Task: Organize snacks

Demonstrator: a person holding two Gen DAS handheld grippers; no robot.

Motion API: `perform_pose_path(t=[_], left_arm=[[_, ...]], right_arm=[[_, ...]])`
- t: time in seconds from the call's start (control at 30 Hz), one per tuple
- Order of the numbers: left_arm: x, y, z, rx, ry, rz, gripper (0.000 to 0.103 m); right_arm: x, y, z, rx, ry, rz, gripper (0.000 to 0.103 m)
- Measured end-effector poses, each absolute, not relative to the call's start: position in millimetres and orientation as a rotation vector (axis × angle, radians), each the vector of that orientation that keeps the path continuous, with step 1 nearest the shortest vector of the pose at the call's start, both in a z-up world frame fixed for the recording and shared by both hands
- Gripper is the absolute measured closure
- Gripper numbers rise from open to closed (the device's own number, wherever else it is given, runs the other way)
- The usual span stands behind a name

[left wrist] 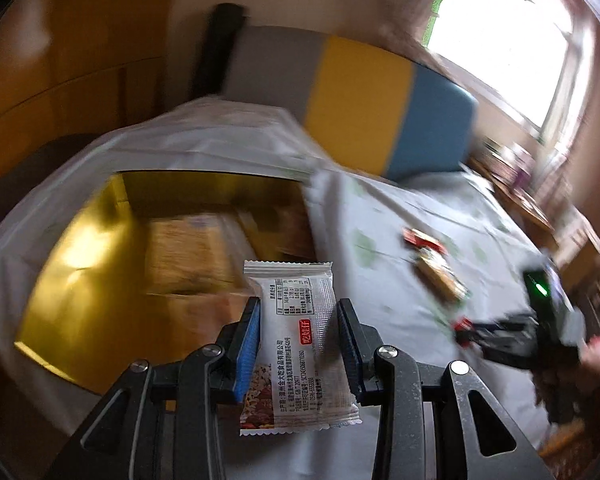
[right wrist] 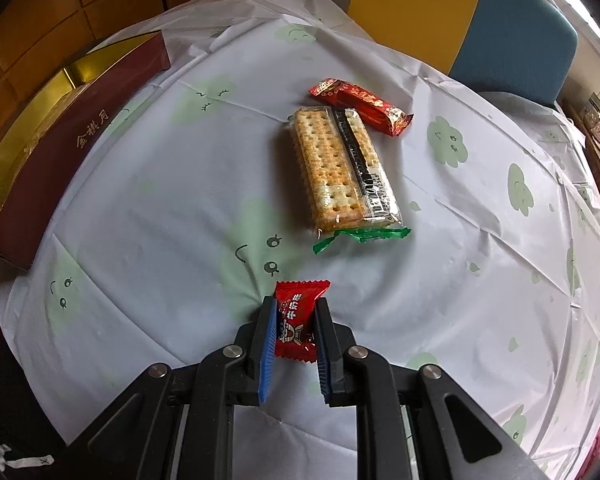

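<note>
My left gripper is shut on a white snack packet and holds it above the near edge of the open gold-lined box. My right gripper is shut on a small red candy packet, low over the tablecloth. A clear pack of crackers with a green end lies ahead of it, and a red wrapped bar lies just behind the crackers. In the left wrist view the crackers, the red bar and the right gripper show on the right.
The round table has a white cloth with green clouds. The box's dark red wall stands at the table's left edge. A grey, yellow and blue chair back is behind the table. A cluttered wooden shelf is at right.
</note>
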State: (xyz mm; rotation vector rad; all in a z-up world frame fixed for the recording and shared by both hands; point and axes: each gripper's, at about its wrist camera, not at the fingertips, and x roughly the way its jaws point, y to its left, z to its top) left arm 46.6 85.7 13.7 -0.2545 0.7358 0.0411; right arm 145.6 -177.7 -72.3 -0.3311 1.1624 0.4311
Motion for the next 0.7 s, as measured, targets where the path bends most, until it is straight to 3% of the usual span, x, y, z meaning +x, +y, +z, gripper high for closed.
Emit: perform_pose_path(t=[0.33, 0.7], left_arm=[[39, 169, -10, -0.355, 0.785, 0.275, 0.065], [53, 181, -40, -0.359, 0.849, 0.309, 0.062]], right_arm=[[141, -172, -72, -0.362, 1.153, 0.429, 0.086], [143, -175, -73, -0.355, 1.155, 0.429, 0.085]])
